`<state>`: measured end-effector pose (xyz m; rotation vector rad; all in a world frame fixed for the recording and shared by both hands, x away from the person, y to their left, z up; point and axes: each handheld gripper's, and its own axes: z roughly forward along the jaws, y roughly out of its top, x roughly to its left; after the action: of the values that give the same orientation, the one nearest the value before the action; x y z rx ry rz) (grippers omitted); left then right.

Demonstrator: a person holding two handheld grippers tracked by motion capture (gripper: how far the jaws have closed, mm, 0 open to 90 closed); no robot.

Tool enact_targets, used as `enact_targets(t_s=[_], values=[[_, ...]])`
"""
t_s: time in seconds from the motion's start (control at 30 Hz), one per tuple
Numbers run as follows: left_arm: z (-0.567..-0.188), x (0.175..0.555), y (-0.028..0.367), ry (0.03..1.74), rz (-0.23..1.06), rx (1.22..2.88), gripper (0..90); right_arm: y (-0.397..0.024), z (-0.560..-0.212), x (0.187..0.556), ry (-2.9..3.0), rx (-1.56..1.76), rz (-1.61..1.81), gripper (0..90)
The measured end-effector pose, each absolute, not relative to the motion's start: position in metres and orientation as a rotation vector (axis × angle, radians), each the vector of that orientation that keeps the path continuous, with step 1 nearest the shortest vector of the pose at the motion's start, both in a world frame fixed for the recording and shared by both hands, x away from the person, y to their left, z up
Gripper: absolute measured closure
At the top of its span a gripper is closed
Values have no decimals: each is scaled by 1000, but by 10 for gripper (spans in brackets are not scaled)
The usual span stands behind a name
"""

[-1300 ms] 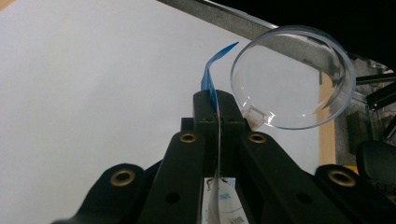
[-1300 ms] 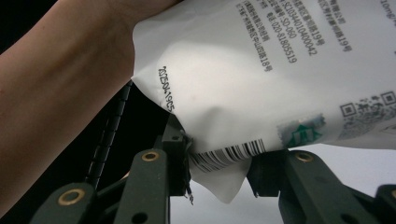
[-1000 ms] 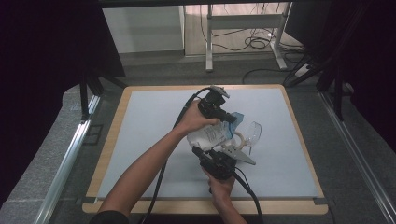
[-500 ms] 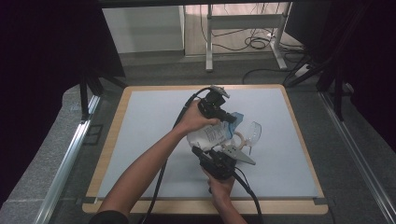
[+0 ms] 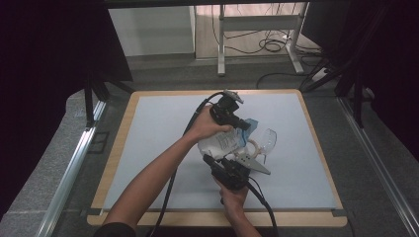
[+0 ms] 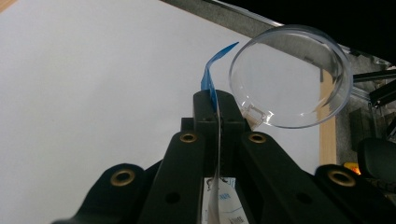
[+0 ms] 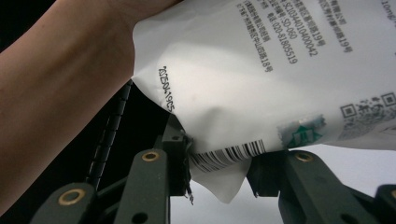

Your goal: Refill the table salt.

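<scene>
A pale grey mat is covering the wood-edged table, with cables lying on the floor at twelve o'clock. Right of the mat's centre, the left gripper is pinching the white printed plastic pouch shut-jawed, while the right gripper is clamping its barcoded corner.

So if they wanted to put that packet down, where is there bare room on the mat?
The whole left half of the pale mat is bare, bordered by the wooden edge and the forearm. The far strip behind the left gripper and the right margin beyond the clear round lid are free too. It is crowded mid-mat, where both grippers hold the white packet.
</scene>
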<state>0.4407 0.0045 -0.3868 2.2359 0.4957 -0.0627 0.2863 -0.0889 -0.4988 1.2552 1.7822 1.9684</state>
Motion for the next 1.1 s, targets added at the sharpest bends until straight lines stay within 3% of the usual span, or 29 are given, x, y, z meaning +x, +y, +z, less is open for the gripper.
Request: enact_targets(t_s=[1.1], values=[[-388, 442, 5, 499, -68, 2241, 897, -88, -499, 286, 1782, 1259, 1973, 653]])
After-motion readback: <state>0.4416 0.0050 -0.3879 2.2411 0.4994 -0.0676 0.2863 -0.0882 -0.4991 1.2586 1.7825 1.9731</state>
